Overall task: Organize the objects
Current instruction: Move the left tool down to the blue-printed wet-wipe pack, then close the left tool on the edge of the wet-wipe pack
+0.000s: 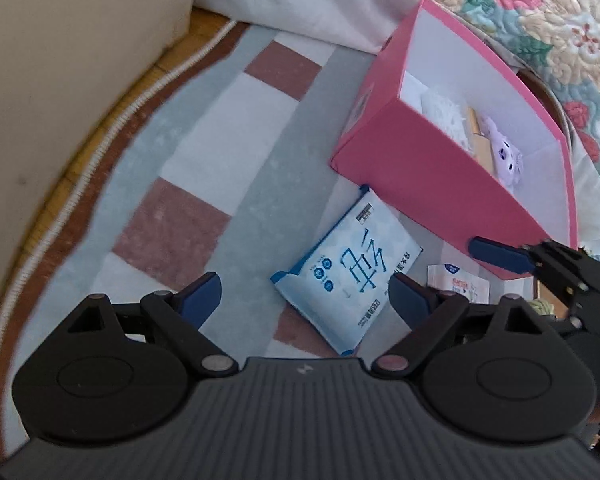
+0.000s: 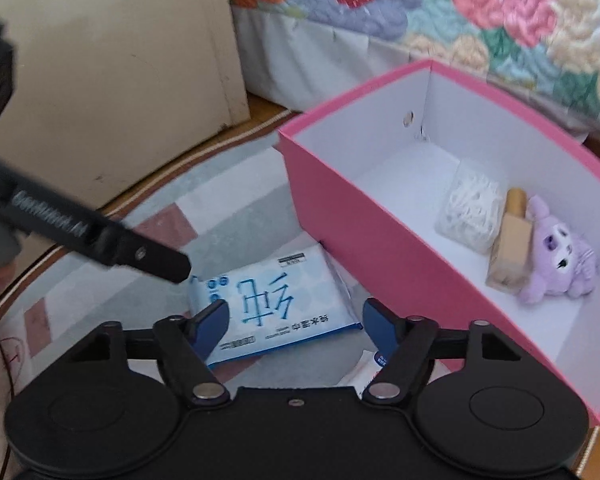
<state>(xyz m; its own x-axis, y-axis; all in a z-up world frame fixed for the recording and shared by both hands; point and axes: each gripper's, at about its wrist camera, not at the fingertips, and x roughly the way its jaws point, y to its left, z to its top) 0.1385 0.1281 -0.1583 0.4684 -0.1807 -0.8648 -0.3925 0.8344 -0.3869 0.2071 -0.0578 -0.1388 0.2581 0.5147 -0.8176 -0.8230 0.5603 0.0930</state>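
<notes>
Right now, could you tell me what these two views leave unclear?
- Small white packet: right wrist view, mostly hidden behind the right tongs.
- Blue wipes pack: small print unreadable in both views.
- Pink box: left wrist view, near wall hides most contents.

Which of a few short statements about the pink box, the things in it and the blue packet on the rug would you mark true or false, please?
1. The purple plush toy lies inside the pink box. True.
2. The blue packet is already in the box. False: it lies on the rug beside the box.
3. The right gripper is clamped on the plush toy. False: its jaws are open over the blue packet, pressing on nothing.
4. A wooden block lies between the plush toy and a white bundle. True.
5. The left gripper holds nothing. True.
6. The box has a lid on it. False: it is open on top.
</notes>
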